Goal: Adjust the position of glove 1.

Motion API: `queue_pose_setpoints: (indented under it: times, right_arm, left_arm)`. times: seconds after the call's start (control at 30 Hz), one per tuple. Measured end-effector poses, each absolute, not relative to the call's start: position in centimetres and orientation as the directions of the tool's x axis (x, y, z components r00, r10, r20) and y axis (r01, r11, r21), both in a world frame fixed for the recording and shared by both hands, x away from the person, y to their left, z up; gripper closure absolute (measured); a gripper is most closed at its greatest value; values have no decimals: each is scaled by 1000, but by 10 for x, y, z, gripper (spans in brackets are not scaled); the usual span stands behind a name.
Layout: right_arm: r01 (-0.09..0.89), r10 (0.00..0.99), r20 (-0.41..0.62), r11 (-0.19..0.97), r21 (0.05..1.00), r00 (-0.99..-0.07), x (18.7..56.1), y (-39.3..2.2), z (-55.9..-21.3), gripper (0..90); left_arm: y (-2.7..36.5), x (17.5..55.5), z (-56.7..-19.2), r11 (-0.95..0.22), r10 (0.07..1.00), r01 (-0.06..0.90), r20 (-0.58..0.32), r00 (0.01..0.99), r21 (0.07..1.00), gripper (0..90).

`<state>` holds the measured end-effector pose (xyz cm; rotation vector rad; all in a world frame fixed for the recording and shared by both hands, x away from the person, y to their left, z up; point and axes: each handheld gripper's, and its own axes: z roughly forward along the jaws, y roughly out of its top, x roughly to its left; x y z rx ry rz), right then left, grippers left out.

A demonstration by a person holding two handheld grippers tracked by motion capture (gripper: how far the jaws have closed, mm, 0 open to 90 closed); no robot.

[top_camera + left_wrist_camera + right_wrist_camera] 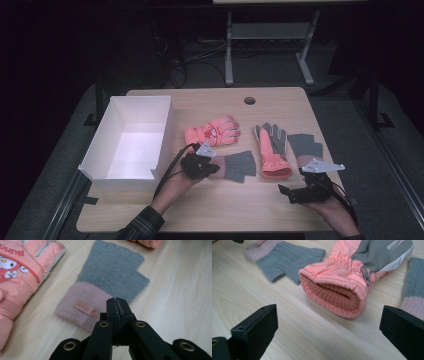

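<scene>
Stock: box [131,137] empty, four gloves on worktop; your left tool [116,302] closed on nothing, right tool [329,327] apart.

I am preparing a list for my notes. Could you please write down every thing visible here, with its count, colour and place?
fingerless knit glove: 2, grey with pink cuff; one at the table's middle by the left hand-held gripper, its cuff edge at the shut jaws; the other at the right.
padded ski glove: 2, salmon pink; one with a cartoon print beside the box, one with its grey palm up, right of centre.
box: 1, white, open, on the table's left.
table: 1, light wood, with a round hole at the far edge.
desk frame: 1, grey, behind the table.
left hand-held gripper: 1, black, shut.
right hand-held gripper: 1, black, open, facing the palm-up glove's cuff.
</scene>
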<state>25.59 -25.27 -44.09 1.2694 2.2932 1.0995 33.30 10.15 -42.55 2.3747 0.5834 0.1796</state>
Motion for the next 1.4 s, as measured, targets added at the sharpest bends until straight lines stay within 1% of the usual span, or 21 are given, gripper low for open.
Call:
queue_pose_setpoints:
  times: [0.17, 0.4, 0.43, 0.5, 0.73, 1.17, 1.4]
  right_arm:
    - [592, 816, 104, 318, 740, -568, 256, -251, -441, 15]
    - [592, 813, 105, 322, 738, -573, 256, -252, -442, 15]
    - [592, 812, 104, 325, 737, -575, 256, -252, -443, 15]
    - [592, 812, 104, 324, 738, -574, 256, -252, -442, 15]
    - [591, 814, 105, 319, 741, -571, 256, -253, -442, 15]
    - [588, 815, 102, 319, 743, -571, 255, -254, -442, 15]
    - [586, 812, 97, 326, 742, -575, 255, -255, -443, 15]
  left_arm:
    - [97, 343, -427, -675, 472, 371, -14, 881, 638, 897]
    - [96, 367, -431, -662, 517, 404, -6, 856, 632, 897]
    - [95, 370, -433, -651, 529, 419, -19, 849, 633, 898]
    - [94, 374, -434, -654, 537, 422, -7, 844, 628, 898]
    - [90, 380, -445, -666, 545, 441, -12, 838, 601, 898]
    - [94, 364, -443, -693, 512, 440, -40, 858, 571, 898]
    - [100, 345, -442, -687, 498, 458, -94, 862, 564, 898]
